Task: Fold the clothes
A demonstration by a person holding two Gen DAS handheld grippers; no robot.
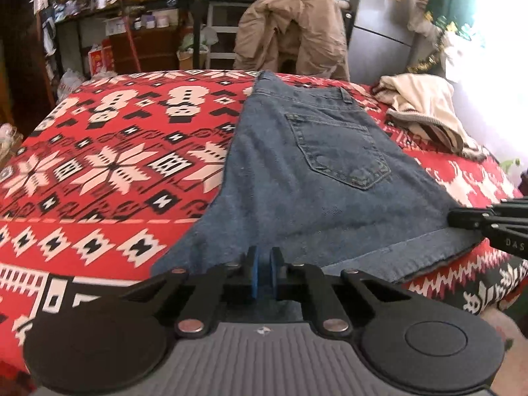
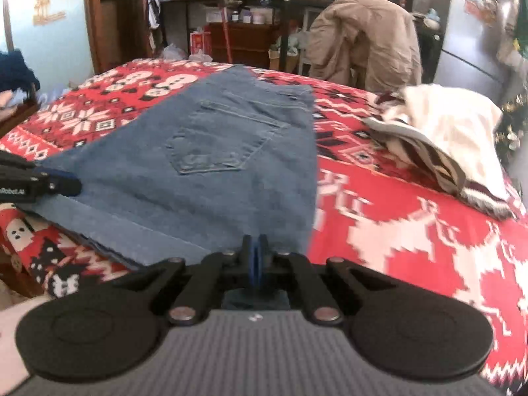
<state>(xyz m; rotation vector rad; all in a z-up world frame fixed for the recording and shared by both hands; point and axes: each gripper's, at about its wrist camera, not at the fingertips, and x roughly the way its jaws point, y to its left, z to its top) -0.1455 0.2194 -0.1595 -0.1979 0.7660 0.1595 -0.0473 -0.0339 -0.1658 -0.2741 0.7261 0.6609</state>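
Blue denim shorts [image 1: 313,165] lie flat, back pocket up, on a bed with a red patterned blanket [image 1: 99,165]. My left gripper [image 1: 264,264] sits at the near hem towards its left corner, blue pads pinched together on the denim edge. In the right wrist view the same shorts [image 2: 214,165] stretch away from my right gripper [image 2: 255,254], whose pads are shut on the hem close to the right side seam. Each gripper shows in the other's view: the right one [image 1: 453,219] at the right hem corner, the left one [image 2: 71,184] at the left.
A crumpled cream garment with striped trim [image 2: 445,132] lies on the blanket to the right of the shorts. Behind the bed a tan jacket [image 1: 290,33] hangs over a chair, next to cluttered shelves and a steel fridge [image 1: 379,16]. The blanket's near edge drops off below the hem.
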